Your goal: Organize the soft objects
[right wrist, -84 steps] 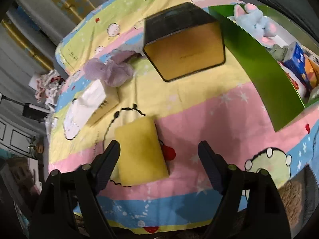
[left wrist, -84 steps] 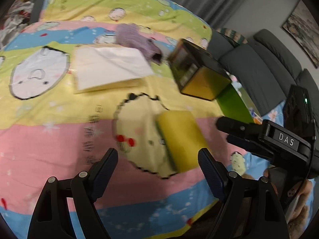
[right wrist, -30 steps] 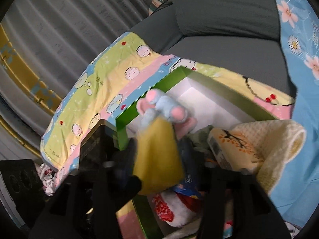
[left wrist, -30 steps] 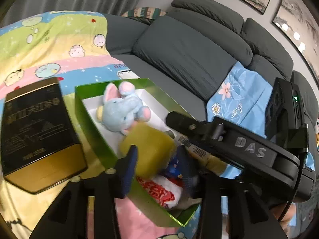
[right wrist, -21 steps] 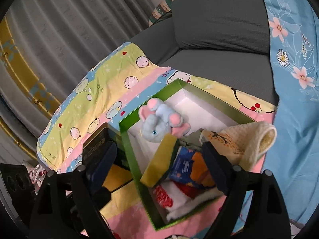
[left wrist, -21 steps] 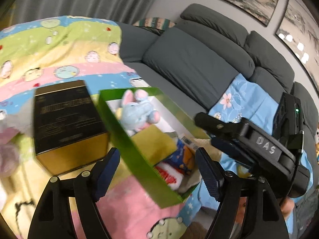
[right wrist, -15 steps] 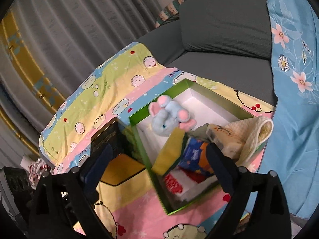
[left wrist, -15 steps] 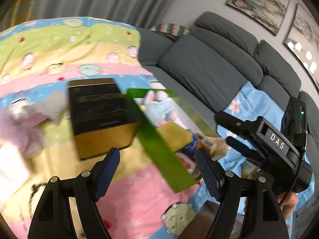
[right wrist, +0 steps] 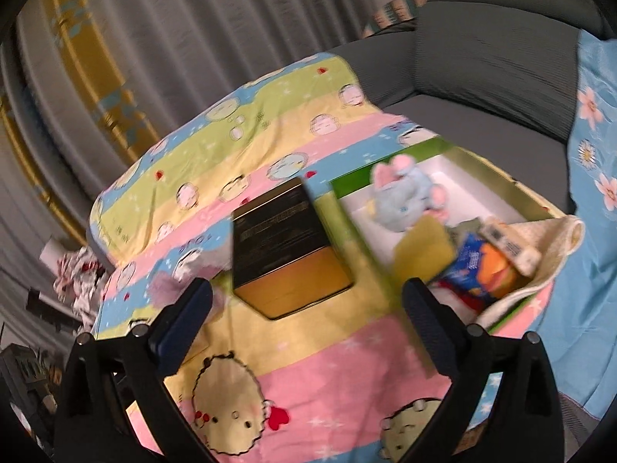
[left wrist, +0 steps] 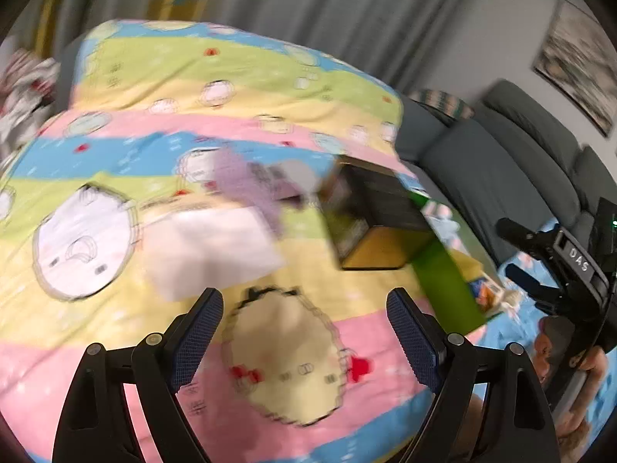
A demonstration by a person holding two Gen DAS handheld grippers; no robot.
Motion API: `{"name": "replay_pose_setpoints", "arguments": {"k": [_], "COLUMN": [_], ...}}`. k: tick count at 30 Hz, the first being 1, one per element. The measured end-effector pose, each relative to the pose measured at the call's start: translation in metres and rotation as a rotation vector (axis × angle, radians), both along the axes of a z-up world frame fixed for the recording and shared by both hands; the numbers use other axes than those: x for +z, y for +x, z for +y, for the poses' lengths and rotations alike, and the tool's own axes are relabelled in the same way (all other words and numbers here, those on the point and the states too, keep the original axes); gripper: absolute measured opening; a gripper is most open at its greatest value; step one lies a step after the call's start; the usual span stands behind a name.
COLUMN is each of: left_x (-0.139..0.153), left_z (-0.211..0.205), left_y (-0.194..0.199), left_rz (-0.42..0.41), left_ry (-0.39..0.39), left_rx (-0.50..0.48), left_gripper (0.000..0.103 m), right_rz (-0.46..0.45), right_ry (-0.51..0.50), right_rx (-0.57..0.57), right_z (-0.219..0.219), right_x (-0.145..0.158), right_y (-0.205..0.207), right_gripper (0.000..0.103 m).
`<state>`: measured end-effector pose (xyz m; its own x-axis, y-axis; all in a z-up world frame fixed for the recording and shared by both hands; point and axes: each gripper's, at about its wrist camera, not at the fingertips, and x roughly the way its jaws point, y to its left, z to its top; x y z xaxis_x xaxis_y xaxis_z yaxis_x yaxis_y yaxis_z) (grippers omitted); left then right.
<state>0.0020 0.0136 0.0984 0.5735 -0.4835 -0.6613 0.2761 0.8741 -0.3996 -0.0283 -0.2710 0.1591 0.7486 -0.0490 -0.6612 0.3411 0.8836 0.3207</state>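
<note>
Lying in green box [right wrist: 349, 187] beyond right gripper [right wrist: 306, 318], yellow sponge [right wrist: 424, 245]; both jaws opening, empty; left gripper [left wrist: 304, 326]

The left claw [left wrist: 304, 332] is pitched downward, its jaws opening with nothing between the blue-padded fingers [left wrist: 198, 332]. The right claw [right wrist: 306, 326] is likewise pitched downward, jaws opening and empty. The right claw's black body is gripped by a hand [left wrist: 578, 351].
</note>
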Motion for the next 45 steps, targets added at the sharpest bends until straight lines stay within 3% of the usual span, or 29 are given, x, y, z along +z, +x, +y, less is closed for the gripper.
{"name": "replay_pose_setpoints", "arguments": {"k": [8, 15, 21, 27, 28, 29, 31, 32, 34, 39, 45], "left_x": [-0.025, -0.036, -0.045, -0.049, -0.050, -0.050, -0.050, -0.050, -0.050, -0.048, -0.044], "left_z": [0.069, 0.093, 0.100, 0.104, 0.104, 0.105, 0.106, 0.106, 0.106, 0.102, 0.094], "left_y": [-0.008, -0.010, -0.010, -0.008, -0.008, -0.008, -0.008, -0.008, -0.009, -0.013, -0.021], "left_rz": [0.061, 0.089, 0.107, 0.119, 0.120, 0.120, 0.123, 0.122, 0.123, 0.118, 0.110], "left_ry": [0.012, 0.017, 0.026, 0.023, 0.024, 0.023, 0.024, 0.023, 0.024, 0.028, 0.035], "left_rx": [0.170, 0.208, 0.208, 0.208, 0.211, 0.213, 0.214, 0.214, 0.213, 0.206, 0.199], "left_gripper": [0.087, 0.087, 0.087, 0.087, 0.087, 0.087, 0.087, 0.087, 0.087, 0.087, 0.087], "right_rz": [0.038, 0.107, 0.247, 0.388, 0.407, 0.413, 0.425, 0.413, 0.379, 0.277, 0.170], "right_ry": [0.006, 0.125, 0.155, 0.076, 0.074, 0.082, 0.091, 0.087, 0.086, 0.095, 0.018], "right_rx": [0.129, 0.238, 0.318, 0.337, 0.342, 0.357, 0.379, 0.377, 0.358, 0.351, 0.454], "right_z": [0.055, 0.092, 0.130, 0.157, 0.159, 0.160, 0.160, 0.158, 0.152, 0.135, 0.133], "right_x": [-0.003, -0.015, -0.044, -0.091, -0.100, -0.104, -0.110, -0.107, -0.098, -0.062, -0.017], "right_y": [0.036, 0.093, 0.162, 0.209, 0.214, 0.217, 0.220, 0.220, 0.214, 0.189, 0.127], "right_gripper": [0.099, 0.099, 0.098, 0.070, 0.060, 0.042, 0.021, 0.017, 0.012, 0.012, 0.012]}}
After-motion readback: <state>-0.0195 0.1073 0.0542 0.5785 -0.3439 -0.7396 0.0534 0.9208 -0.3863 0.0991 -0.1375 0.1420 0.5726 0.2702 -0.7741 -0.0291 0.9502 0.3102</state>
